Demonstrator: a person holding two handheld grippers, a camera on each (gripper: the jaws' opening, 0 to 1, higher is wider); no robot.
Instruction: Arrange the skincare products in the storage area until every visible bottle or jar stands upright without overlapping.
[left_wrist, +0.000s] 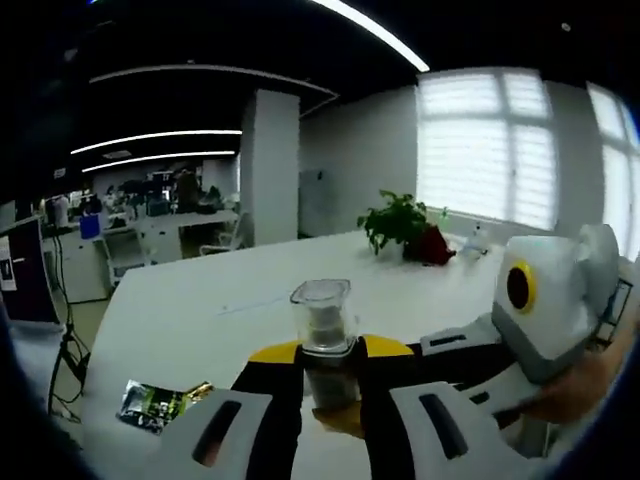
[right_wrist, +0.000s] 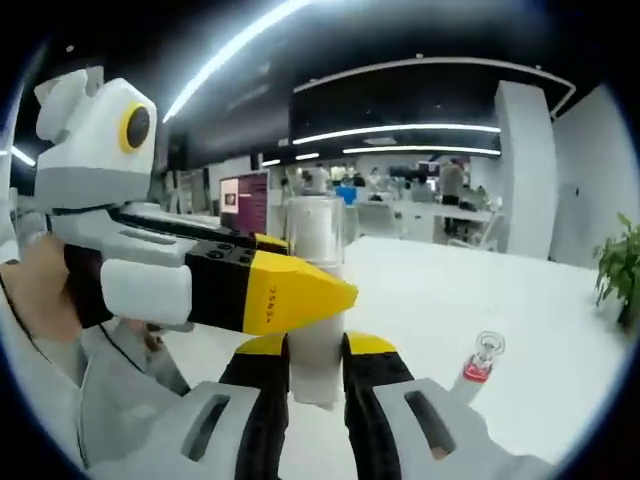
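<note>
Both the left gripper and right gripper are clamped on a bottle, jaws raised toward twelve o'clock.

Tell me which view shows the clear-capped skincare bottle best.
The left gripper view: the clear-capped skincare bottle stands unobstructed between the left gripper jaws, cap fully visible. In the right gripper view the bottle is partly hidden behind the left gripper's yellow tip.
</note>
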